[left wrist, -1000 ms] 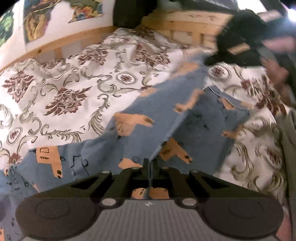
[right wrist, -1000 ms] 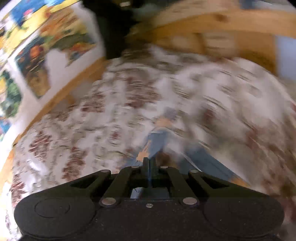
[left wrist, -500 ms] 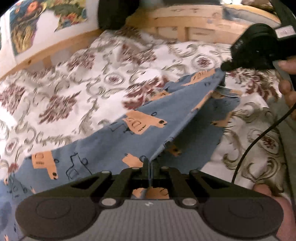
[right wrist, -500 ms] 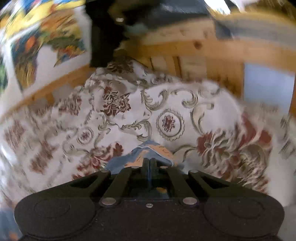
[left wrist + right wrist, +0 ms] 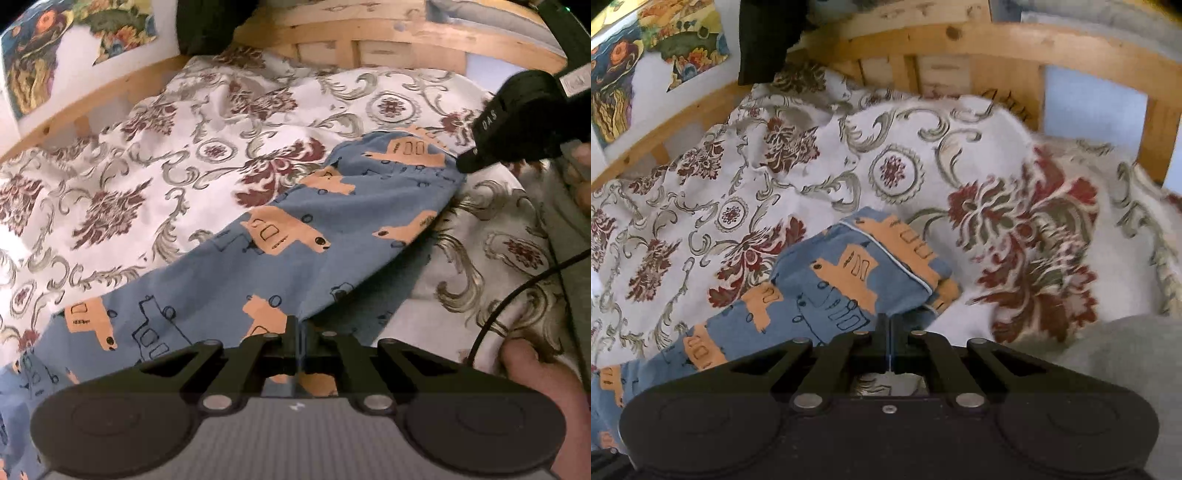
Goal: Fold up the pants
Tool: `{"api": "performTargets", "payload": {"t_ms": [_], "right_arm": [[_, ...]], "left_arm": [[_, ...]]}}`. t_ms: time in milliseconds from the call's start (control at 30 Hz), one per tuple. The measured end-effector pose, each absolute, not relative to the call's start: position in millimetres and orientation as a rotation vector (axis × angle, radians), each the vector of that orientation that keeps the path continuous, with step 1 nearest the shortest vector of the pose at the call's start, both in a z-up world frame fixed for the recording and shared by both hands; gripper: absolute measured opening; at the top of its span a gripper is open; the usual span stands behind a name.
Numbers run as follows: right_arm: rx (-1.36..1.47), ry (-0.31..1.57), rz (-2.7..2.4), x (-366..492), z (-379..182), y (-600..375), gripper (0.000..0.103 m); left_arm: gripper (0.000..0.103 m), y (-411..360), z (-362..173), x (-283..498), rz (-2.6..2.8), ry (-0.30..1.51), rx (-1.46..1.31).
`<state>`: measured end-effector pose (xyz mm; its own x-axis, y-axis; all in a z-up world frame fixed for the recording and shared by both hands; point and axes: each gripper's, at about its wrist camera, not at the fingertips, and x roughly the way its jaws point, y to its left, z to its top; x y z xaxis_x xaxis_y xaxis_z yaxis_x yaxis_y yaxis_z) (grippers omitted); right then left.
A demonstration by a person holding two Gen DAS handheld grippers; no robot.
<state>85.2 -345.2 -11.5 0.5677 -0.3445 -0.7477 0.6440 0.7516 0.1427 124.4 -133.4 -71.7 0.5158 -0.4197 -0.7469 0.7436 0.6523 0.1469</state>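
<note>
Blue pants (image 5: 280,273) printed with orange trucks lie stretched across a floral bedspread (image 5: 155,177). My left gripper (image 5: 297,325) is shut on the near edge of the fabric. At the far right of the left wrist view, my right gripper (image 5: 465,164) pinches the far end of the pants low over the bed. In the right wrist view the same gripper (image 5: 888,321) is shut on the cloth, and the pants' end (image 5: 864,273) with its white-piped hem bunches just ahead of it.
A wooden bed frame (image 5: 960,40) rims the far side, with a dark cloth (image 5: 764,40) hung over it and a painted wall (image 5: 44,55) at left. A hand (image 5: 535,380) and a black cable (image 5: 517,295) sit at the right, beside grey fabric (image 5: 1126,362).
Both grippers have lowered the lifted pants toward the bed. The top leg now lies flatter over the one beneath, and the right gripper has come down to the bedspread.
</note>
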Motion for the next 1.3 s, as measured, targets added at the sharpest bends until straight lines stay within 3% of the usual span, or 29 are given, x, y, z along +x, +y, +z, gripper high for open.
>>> {"api": "performTargets", "payload": {"t_ms": [67,167,233,267,300,433,500,633,700,767,833,867,1033,1133,1167,1200,1233,1267,1300], "right_arm": [[0.424,0.822,-0.582,90,-19,-347,0.000],[0.473,0.898,-0.566,96,-30,-353,0.008],[0.469,0.887,-0.560,94,-25,-352,0.020],[0.475,0.882,-0.555,92,-22,-352,0.031],[0.482,0.878,-0.546,90,-18,-353,0.041],[0.461,0.856,-0.489,91,1,-357,0.055],[0.389,0.847,-0.428,99,11,-359,0.063],[0.302,0.909,-0.258,133,13,-374,0.061],[0.412,0.991,-0.260,149,-2,-395,0.053],[0.535,1.069,-0.297,159,-24,-419,0.051],[0.636,1.138,-0.342,158,-45,-440,0.032],[0.677,1.146,-0.372,154,-47,-449,0.014],[0.531,1.204,-0.344,151,-34,-444,0.012],[0.378,1.204,-0.324,150,-24,-425,0.024],[0.320,1.196,-0.319,149,-19,-415,0.044],[0.253,1.178,-0.306,147,-14,-404,0.065],[0.189,1.146,-0.262,144,-7,-393,0.069],[0.128,1.113,-0.209,144,-3,-380,0.071],[0.072,1.081,-0.144,144,-1,-365,0.072]], "left_arm": [[0.001,-136,-77,124,-0.745,0.761,0.506],[0.002,-139,-87,131,-0.742,0.826,0.494],[0.003,-134,-87,138,-0.750,0.867,0.442],[0.006,-130,-85,140,-0.759,0.887,0.416],[0.012,-126,-84,141,-0.772,0.909,0.391],[0.033,-104,-73,139,-0.792,0.962,0.295],[0.050,-90,-63,141,-0.767,0.963,0.241],[0.052,-62,-50,160,-0.643,0.949,0.136],[0.051,-49,-54,175,-0.526,0.989,0.120],[0.051,-33,-62,186,-0.420,1.039,0.096],[0.042,-16,-74,194,-0.314,1.104,0.097],[0.033,-9,-79,196,-0.287,1.125,0.101],[0.017,13,-75,199,-0.235,1.145,0.124],[0.018,21,-69,198,-0.224,1.152,0.133],[0.019,24,-66,197,-0.222,1.155,0.136],[0.028,28,-60,194,-0.223,1.152,0.146],[0.035,30,-54,191,-0.228,1.142,0.156],[0.054,33,-47,188,-0.237,1.119,0.166],[0.065,36,-42,185,-0.245,1.091,0.175]]}}
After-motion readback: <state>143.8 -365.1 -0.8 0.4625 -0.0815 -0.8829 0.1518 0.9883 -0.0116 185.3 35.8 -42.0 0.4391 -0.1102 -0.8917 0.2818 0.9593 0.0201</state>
